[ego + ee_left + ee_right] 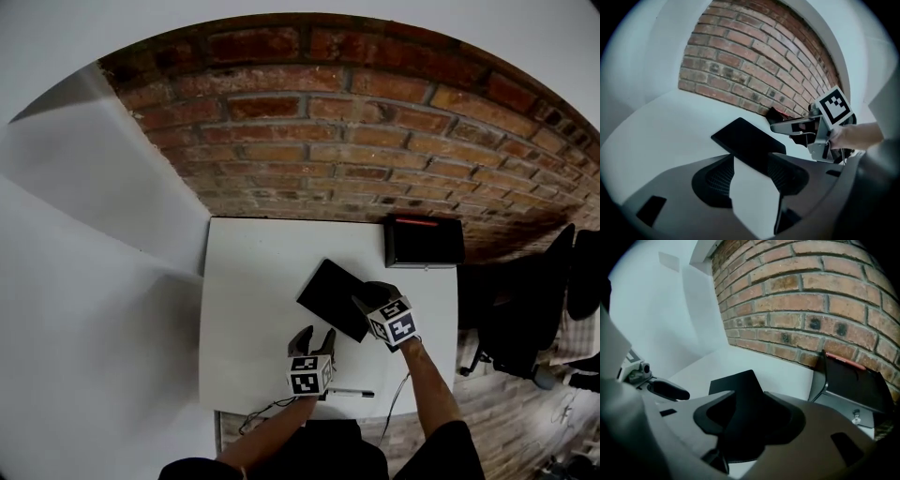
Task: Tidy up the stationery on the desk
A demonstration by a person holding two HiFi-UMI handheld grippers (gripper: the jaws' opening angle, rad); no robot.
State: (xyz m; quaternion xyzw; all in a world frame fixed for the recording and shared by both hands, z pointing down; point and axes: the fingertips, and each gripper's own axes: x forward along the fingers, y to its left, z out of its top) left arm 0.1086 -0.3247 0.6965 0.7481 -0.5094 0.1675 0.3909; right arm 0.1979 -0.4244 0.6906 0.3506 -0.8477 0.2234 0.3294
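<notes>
Here the notebook (pixel 328 292) lies beyond the open left hand-held gripper (pixel 313 339), seemingly under the open right one (pixel 372 299).

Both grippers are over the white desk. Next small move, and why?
Probably lower the right gripper and close it on the near edge of the flat black rectangular notebook: its jaws stand open, the notebook shows between them ungripped, and the black box by the brick wall may be its place.

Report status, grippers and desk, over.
Left gripper open over bare desk. Right gripper open at black notebook, no grip. Pen at near edge, black box by brick wall. Nothing in the way.
</notes>
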